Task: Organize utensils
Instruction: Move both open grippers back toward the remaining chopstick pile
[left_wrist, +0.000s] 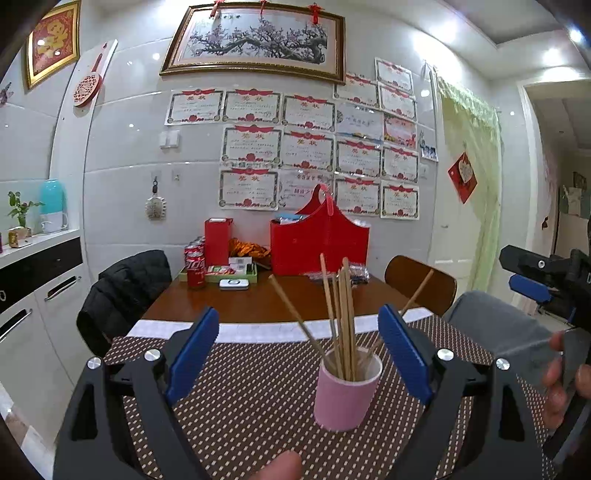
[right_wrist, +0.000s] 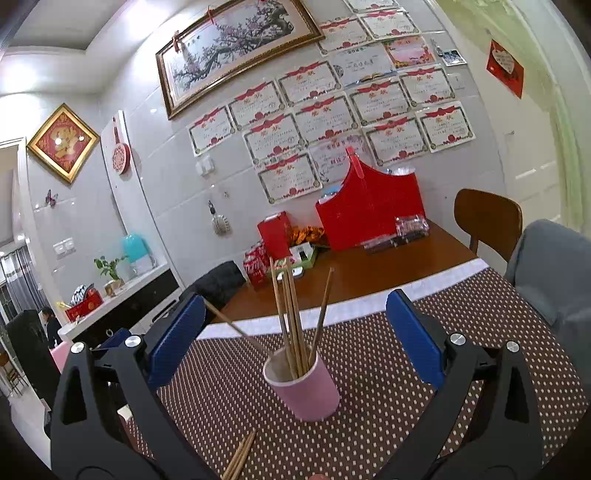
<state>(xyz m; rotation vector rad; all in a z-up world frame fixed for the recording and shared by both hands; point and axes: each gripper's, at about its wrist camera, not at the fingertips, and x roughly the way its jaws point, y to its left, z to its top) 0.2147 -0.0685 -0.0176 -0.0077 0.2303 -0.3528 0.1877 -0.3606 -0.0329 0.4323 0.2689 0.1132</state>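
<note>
A pink cup (left_wrist: 345, 397) stands upright on the brown dotted mat (left_wrist: 240, 398) and holds several wooden chopsticks (left_wrist: 341, 314). My left gripper (left_wrist: 299, 350) is open and empty, just in front of the cup, which sits slightly right of its centre. In the right wrist view the same cup (right_wrist: 304, 387) with its chopsticks (right_wrist: 291, 317) stands between the fingers of my right gripper (right_wrist: 295, 332), which is open and empty. More chopsticks (right_wrist: 240, 458) lie flat on the mat (right_wrist: 369, 369) near the bottom edge. The right gripper also shows at the far right of the left wrist view (left_wrist: 546, 273).
The wooden table (left_wrist: 258, 295) carries a red basket (left_wrist: 319, 240), a red box (left_wrist: 218, 240), cola cans (left_wrist: 195, 264) and a green tray at the back. A chair with a black jacket (left_wrist: 122, 291) stands left, a wooden chair (left_wrist: 421, 280) right. White cabinets (left_wrist: 33, 314) stand at left.
</note>
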